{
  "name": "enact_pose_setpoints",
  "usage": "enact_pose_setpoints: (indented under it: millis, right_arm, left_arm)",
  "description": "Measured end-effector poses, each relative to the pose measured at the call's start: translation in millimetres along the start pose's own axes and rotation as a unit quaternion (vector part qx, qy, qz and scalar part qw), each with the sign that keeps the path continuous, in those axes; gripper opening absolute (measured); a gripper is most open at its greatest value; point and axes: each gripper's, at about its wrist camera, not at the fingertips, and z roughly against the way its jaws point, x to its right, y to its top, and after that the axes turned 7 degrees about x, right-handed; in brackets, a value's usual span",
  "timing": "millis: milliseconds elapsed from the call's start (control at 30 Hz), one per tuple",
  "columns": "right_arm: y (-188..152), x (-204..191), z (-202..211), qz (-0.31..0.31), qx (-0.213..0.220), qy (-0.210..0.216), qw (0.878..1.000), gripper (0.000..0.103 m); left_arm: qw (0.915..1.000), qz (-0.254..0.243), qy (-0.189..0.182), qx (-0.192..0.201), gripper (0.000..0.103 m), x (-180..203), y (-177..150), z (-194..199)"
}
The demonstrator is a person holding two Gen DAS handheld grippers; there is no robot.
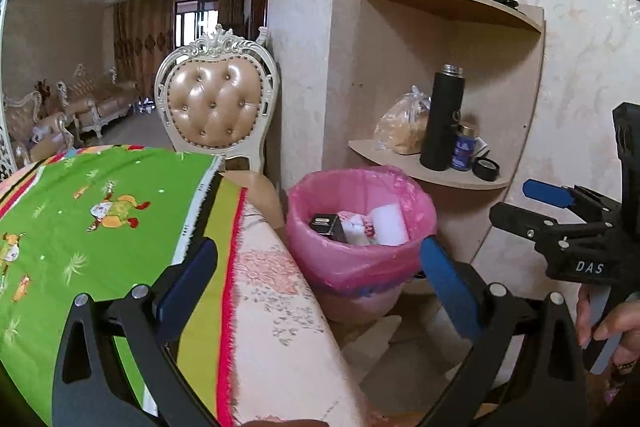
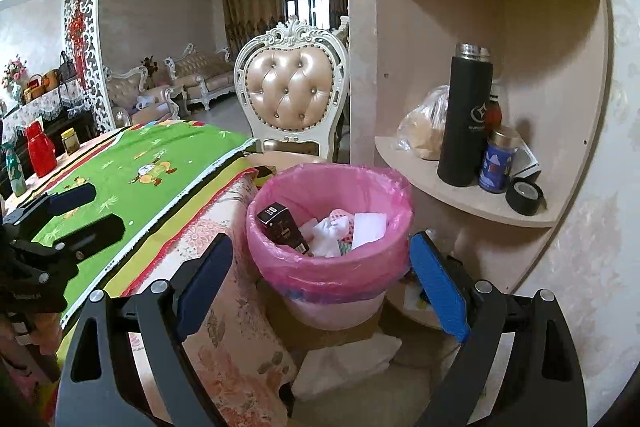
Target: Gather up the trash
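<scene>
Grippers up close first: right gripper (image 2: pixel 320 267) w/ jaws spread wide, nothing between them, lined up on the bin. Left gripper (image 1: pixel 320 267) likewise agape and empty, sitting over the table edge (image 1: pixel 272 307); judging by the aim, both are parked facing the bin because that's where trash ends up. Table wears a green cartoon cloth (image 1: pixel 100 211) over a floral one, no loose rubbish visible on it from here. Next out, pink-lined bin (image 2: pixel 328 267) on the floor, tucked btwn table and corner shelf, handy for drops. Inside: a black box (image 2: pixel 282 229) leaning at the left, white crumpled paper (image 2: pixel 332 231), a white flat piece at right. Bin looks about half full. Beyond, lower shelf (image 2: pixel 460 195) holds a black flask (image 2: pixel 466 115), blue tin, tape roll, bagged bread. Farthest, tufted chair (image 2: pixel 290 95).
</scene>
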Motion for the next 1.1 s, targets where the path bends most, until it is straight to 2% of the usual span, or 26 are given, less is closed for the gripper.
enact_pose_setpoints:
  millis: [1100]
  right_arm:
    - [-0.1, -4.8, 1.2, 0.011, -0.014, -0.001, 1.0, 0.085]
  left_arm:
    - [0.9999, -0.002, -0.009, -0.011, 0.098, 0.6, -4.8, -7.2]
